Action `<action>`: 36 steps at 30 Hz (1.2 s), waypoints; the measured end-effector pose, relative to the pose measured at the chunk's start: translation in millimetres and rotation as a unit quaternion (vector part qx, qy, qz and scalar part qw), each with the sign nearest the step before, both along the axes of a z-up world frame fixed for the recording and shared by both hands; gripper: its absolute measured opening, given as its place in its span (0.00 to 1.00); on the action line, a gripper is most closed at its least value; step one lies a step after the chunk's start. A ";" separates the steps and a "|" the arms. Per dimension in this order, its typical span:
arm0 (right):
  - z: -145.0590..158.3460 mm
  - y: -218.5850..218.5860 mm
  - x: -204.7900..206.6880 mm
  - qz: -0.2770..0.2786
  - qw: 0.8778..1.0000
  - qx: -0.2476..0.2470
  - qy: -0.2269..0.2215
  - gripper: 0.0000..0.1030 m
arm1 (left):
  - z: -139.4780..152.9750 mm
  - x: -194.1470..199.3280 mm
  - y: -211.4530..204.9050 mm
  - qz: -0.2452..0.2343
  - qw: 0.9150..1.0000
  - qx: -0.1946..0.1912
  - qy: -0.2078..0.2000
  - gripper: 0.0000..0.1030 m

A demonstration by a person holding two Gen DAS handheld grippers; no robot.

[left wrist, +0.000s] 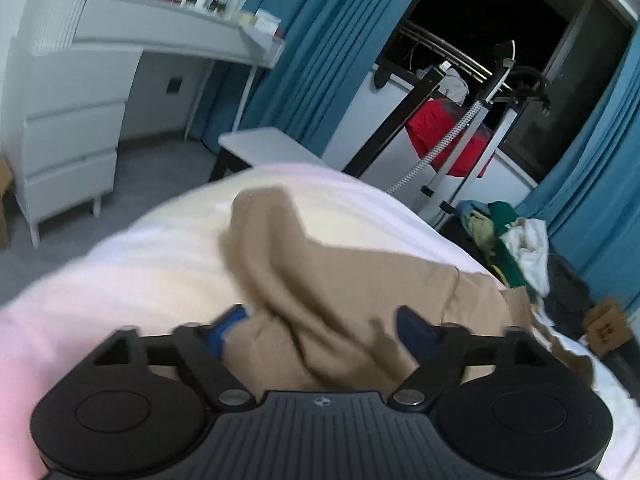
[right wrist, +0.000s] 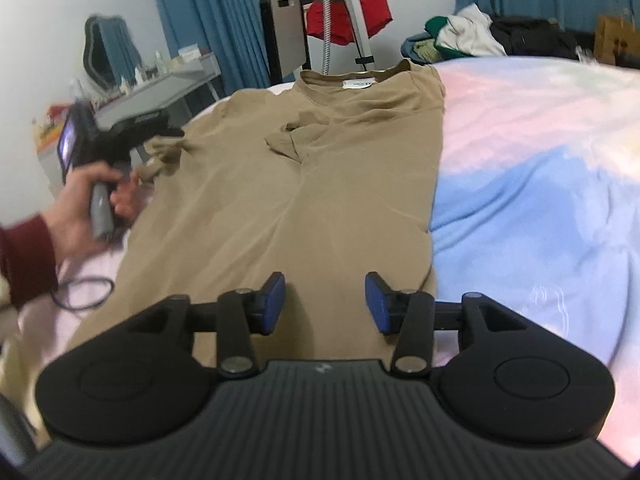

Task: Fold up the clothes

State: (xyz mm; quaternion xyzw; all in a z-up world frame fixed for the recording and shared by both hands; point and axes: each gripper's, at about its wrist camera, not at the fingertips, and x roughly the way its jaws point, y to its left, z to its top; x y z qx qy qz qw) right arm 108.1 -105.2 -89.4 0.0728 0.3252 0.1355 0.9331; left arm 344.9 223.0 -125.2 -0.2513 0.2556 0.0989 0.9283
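A tan T-shirt (right wrist: 304,208) lies flat on the bed, its collar and white label (right wrist: 356,85) at the far end. One sleeve (right wrist: 296,140) is folded in over the chest. The other sleeve (left wrist: 320,280) lies bunched between the spread fingers of my left gripper (left wrist: 322,330), whose pads do not press on it. In the right wrist view a hand (right wrist: 92,196) in a maroon cuff holds that left gripper (right wrist: 172,136) at the shirt's left edge. My right gripper (right wrist: 326,304) stands open just above the near hem, nothing between its blue pads (right wrist: 274,304).
The bed cover (right wrist: 520,160) is pastel pink and blue. A clothes pile (right wrist: 460,36) and a box (right wrist: 616,36) lie past its far side. A steamer stand with red cloth (right wrist: 348,12), a white desk (left wrist: 160,36) and drawers (left wrist: 68,140) stand beyond. A cable (right wrist: 80,292) lies at left.
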 end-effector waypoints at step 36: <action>-11.8 -46.8 7.0 -0.080 0.994 0.069 0.020 0.45 | 54.9 35.9 -347.7 -0.217 0.941 0.257 0.045 0.51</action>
